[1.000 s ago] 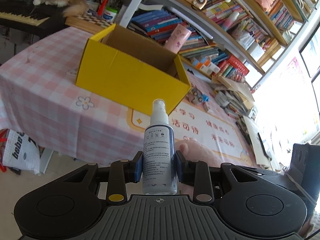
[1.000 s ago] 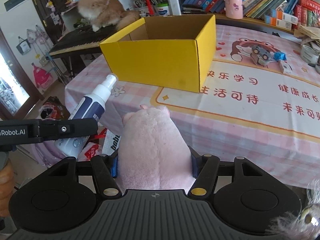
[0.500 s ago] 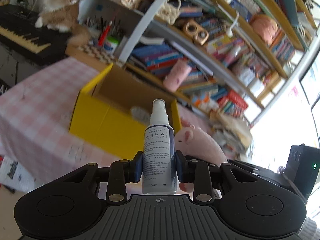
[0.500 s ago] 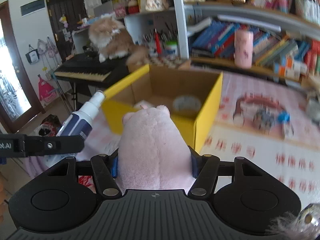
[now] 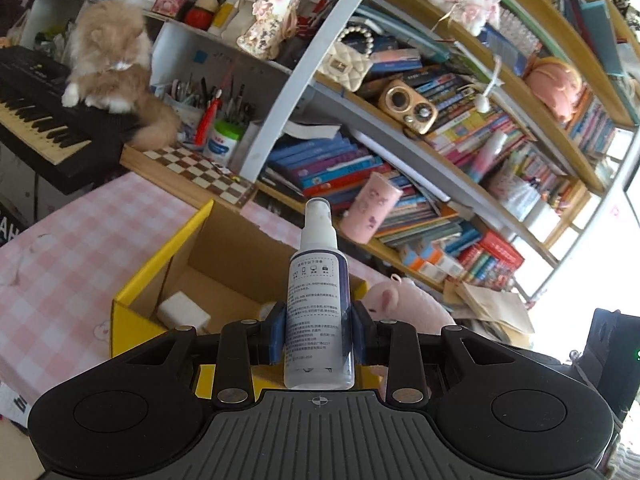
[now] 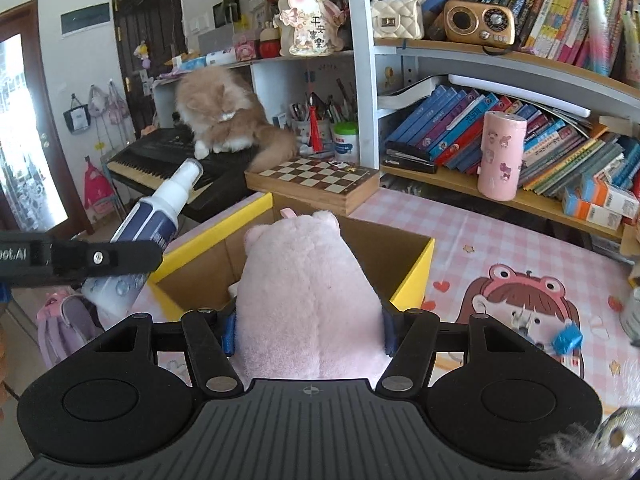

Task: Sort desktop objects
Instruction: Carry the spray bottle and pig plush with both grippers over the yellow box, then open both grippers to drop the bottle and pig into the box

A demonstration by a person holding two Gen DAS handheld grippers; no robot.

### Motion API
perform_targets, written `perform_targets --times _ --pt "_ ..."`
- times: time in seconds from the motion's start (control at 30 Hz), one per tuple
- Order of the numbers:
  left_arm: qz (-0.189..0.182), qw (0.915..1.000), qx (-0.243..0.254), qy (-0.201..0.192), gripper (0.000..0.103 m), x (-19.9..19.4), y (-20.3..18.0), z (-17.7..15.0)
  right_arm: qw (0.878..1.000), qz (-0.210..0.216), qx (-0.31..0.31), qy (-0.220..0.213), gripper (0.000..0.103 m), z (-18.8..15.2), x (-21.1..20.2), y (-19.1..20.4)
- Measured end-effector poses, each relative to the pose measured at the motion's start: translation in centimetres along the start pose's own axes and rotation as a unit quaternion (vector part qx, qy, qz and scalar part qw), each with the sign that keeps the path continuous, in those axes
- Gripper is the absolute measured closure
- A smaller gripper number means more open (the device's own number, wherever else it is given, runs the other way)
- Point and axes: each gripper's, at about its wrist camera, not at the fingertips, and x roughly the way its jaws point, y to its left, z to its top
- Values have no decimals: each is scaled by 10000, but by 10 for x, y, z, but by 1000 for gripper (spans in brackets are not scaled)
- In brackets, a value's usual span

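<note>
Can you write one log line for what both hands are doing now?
left gripper: holds spray bottle | right gripper: holds pink plush | yellow box: ahead

White-and-navy spray bottle upright, clamped; pink plush pig gripped, both above open yellow box holding a white block.

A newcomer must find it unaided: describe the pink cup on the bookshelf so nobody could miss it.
Start at the big bookshelf behind the pink checked table. On its lowest wooden board, in front of a row of leaning blue books, stands the pink cup. It is the only tall, plain cylinder there, pale pink with small cartoon figures, where its neighbours are all book spines and boxes.
</note>
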Motion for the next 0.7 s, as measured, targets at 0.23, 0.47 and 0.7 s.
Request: perform_targets --times 0.23,0.47,0.7 --pt "405 9991 -60 122 72 40 -3 7 9995 162 -155 216 44 9 44 -24" --pt "902 9952 196 334 72 80 -2 9 9967 435 -634 260 44 22 82 -30" --pt "1330 9892 118 603 72 101 13 -1 9887 677 -1276 408 45 23 111 -20"
